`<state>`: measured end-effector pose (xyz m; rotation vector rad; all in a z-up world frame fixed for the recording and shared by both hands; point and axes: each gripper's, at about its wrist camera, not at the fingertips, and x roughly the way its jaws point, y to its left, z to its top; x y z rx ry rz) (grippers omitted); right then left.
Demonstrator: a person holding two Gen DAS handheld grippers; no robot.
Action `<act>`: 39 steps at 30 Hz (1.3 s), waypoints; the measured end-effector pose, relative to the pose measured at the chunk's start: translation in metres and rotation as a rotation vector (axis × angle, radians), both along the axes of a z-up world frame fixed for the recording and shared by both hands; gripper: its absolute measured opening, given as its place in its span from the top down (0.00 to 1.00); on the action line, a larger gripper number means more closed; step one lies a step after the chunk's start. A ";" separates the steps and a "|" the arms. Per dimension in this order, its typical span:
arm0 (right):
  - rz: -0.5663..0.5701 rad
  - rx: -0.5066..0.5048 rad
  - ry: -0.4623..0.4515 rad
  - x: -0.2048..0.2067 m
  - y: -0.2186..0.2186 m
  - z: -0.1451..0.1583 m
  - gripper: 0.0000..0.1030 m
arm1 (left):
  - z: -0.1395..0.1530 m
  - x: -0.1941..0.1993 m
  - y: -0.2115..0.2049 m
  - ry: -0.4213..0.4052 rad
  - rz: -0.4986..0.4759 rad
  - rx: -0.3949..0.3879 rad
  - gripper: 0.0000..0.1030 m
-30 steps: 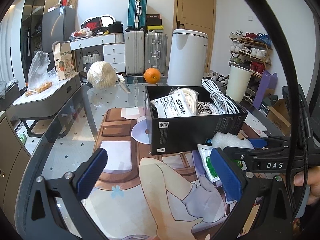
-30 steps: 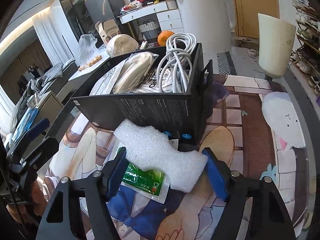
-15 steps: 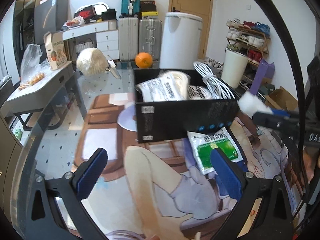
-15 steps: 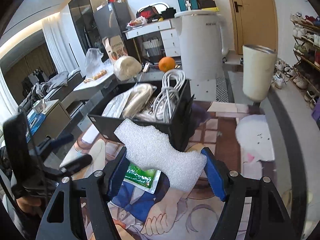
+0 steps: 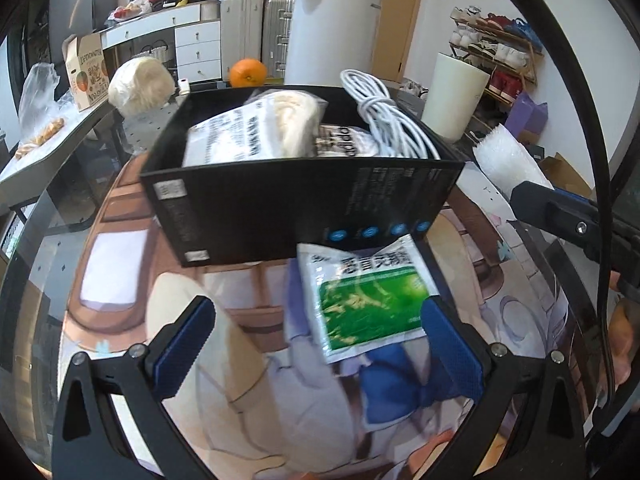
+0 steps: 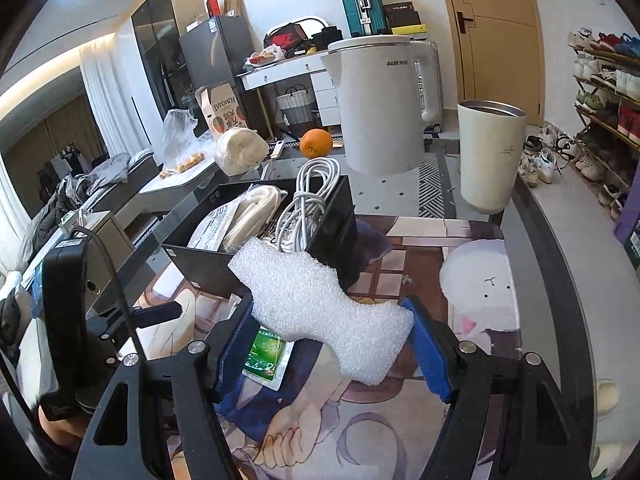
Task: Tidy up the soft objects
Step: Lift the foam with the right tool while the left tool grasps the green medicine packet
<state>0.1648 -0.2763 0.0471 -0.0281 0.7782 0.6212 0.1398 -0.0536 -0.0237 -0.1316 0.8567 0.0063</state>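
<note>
My right hand-held gripper (image 6: 332,344) clamps a wavy white foam piece (image 6: 320,304) above the table (image 6: 472,280). My left hand-held gripper (image 5: 316,344) gapes wide over a flat green-and-white sachet (image 5: 366,300), empty.

A white electric kettle (image 6: 384,108) stood at the far end of the bench (image 6: 440,168), with an orange (image 6: 316,143) just beside it and a cream tumbler (image 6: 490,156) on its other side. A cartoon-printed mat (image 6: 472,280) covered the near part of the bench. Behind, suitcases (image 5: 260,24) stood against the wall beside a white drawer unit (image 5: 198,50). A shoe rack (image 6: 608,92) lined the wall next to a wooden door (image 6: 492,32). A fruit carton (image 5: 90,70) and a clear plastic bag (image 5: 38,96) sat on a lower side table (image 5: 36,160).
</note>
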 end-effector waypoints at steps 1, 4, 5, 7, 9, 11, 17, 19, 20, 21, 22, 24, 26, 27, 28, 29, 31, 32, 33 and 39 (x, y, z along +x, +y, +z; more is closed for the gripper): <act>-0.003 0.000 0.000 0.001 -0.001 0.000 0.29 | 0.000 0.001 -0.004 0.004 -0.005 0.006 0.00; -0.013 0.000 0.000 0.001 -0.005 0.001 0.29 | -0.003 0.005 -0.014 0.022 -0.018 0.016 0.00; -0.015 0.000 0.000 0.002 -0.006 0.001 0.29 | -0.004 0.007 -0.019 0.032 -0.022 0.014 0.00; -0.020 -0.001 0.000 0.003 -0.008 0.001 0.29 | -0.006 0.011 -0.025 0.049 -0.027 0.008 0.00; -0.026 0.001 0.001 0.003 -0.010 0.001 0.29 | -0.009 0.016 -0.031 0.072 -0.030 0.012 0.00; -0.030 0.001 0.000 0.003 -0.011 0.001 0.29 | -0.010 0.020 -0.038 0.083 -0.021 0.038 0.00; -0.032 0.000 0.004 0.005 -0.013 0.000 0.29 | -0.012 0.029 -0.046 0.106 -0.002 0.097 0.00; -0.030 0.001 0.006 0.005 -0.013 0.000 0.29 | -0.012 0.032 -0.048 0.108 0.009 0.097 0.00; -0.030 0.001 0.006 0.005 -0.013 0.000 0.29 | -0.012 0.032 -0.049 0.108 0.014 0.097 0.00; -0.031 0.000 0.006 0.005 -0.013 0.000 0.29 | -0.011 0.033 -0.049 0.108 0.018 0.095 0.00; -0.031 -0.001 0.005 0.005 -0.013 0.000 0.29 | -0.011 0.033 -0.048 0.108 0.023 0.096 0.00; -0.031 -0.002 0.007 0.005 -0.013 -0.001 0.29 | -0.011 0.033 -0.041 0.108 0.037 0.092 0.00; -0.030 -0.002 0.006 0.005 -0.012 -0.001 0.29 | -0.012 0.033 -0.037 0.108 0.048 0.089 0.00; -0.029 -0.002 0.008 0.005 -0.012 -0.001 0.29 | -0.012 0.033 -0.037 0.108 0.046 0.089 0.00; -0.030 -0.002 0.008 0.005 -0.012 -0.002 0.29 | -0.012 0.032 -0.038 0.108 0.044 0.089 0.00; -0.029 -0.002 0.008 0.005 -0.012 -0.002 0.29 | -0.012 0.032 -0.038 0.108 0.044 0.089 0.00; -0.029 -0.003 0.008 0.005 -0.012 -0.002 0.29 | -0.012 0.031 -0.040 0.108 0.044 0.089 0.00; -0.028 -0.003 0.008 0.005 -0.012 -0.002 0.29 | -0.012 0.031 -0.040 0.107 0.043 0.088 0.00; -0.028 -0.003 0.007 0.005 -0.011 -0.002 0.29 | -0.012 0.030 -0.041 0.107 0.042 0.088 0.00; -0.026 -0.003 0.005 0.004 -0.010 -0.002 0.29 | -0.010 0.025 -0.041 0.085 0.014 0.086 0.16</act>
